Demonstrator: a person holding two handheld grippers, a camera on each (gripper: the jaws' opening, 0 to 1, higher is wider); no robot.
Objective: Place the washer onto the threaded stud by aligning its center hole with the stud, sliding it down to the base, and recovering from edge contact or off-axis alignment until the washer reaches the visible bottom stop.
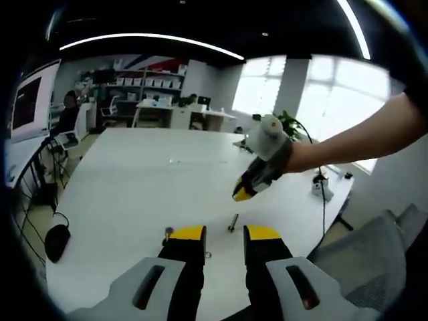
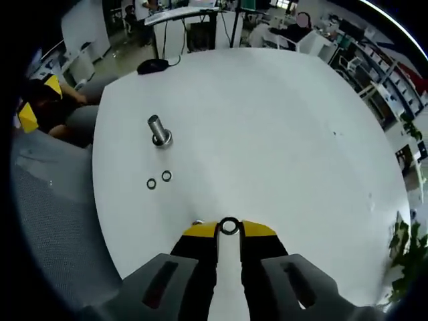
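- Clearly the main risk is losing the washer: the right gripper pinches it only by its rim, at the very tips of the yellow jaws, so a small twist or a bump could flick it out onto the white table.
- Equally, an off-axis approach could hang the ring on the top edge of the threaded stud, which stands upright well away from the held washer, towards the table's near edge; a tilted washer would probably jam on the threads instead of sliding to the base.
- Two spare washers lie flat on the table close to the stud's base, and a low sweep could knock them.
- From the left gripper view, the right gripper hangs above the table, angled down towards the stud, with the person's forearm reaching in from the right.
- The left gripper hovers low over the table, jaws apart and holding nothing, the stud just beyond its tips.
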